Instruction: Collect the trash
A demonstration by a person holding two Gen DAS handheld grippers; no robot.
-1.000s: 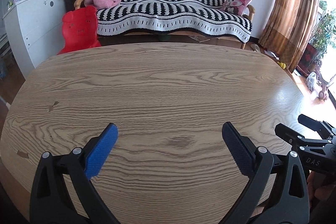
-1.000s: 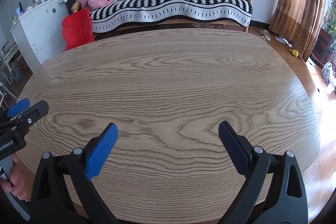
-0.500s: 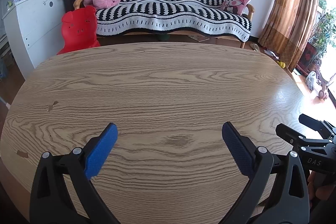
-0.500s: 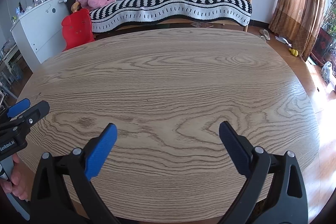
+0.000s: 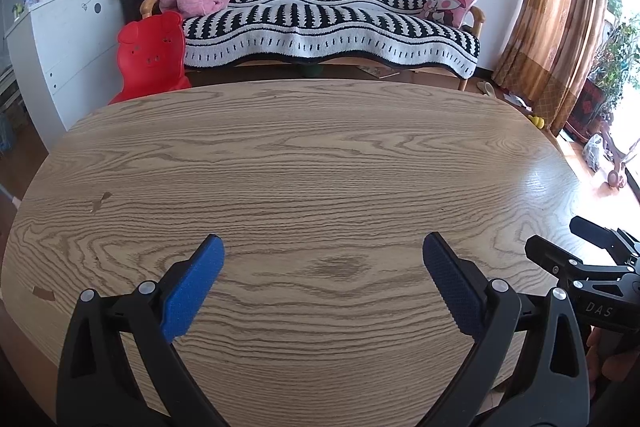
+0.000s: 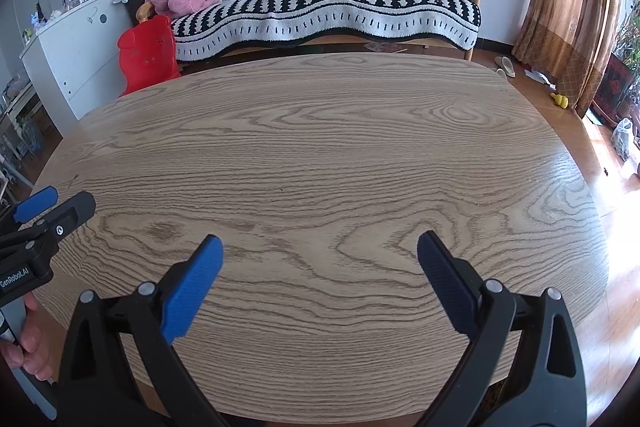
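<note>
Here, the left gripper point(image 5: 323, 247) and right gripper point(image 6: 319, 245) hover over the near edge of a wooden table point(image 5: 320, 155), jaws spread wide, holding nothing. No trash shows on the tabletop; a sofa point(image 5: 328, 27) stands beyond the far edge. Small litter on the floor is too blurred to identify.

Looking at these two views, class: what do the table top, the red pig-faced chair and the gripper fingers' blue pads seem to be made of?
Table top: oak-look wood or veneer, which one unclear; bold grain, soft sheen.
Red pig-faced chair: probably moulded plastic; uniform glossy colour, rounded form.
Blue pads: likely rubber or a similar grippy material; fine dotted texture, matte.
</note>
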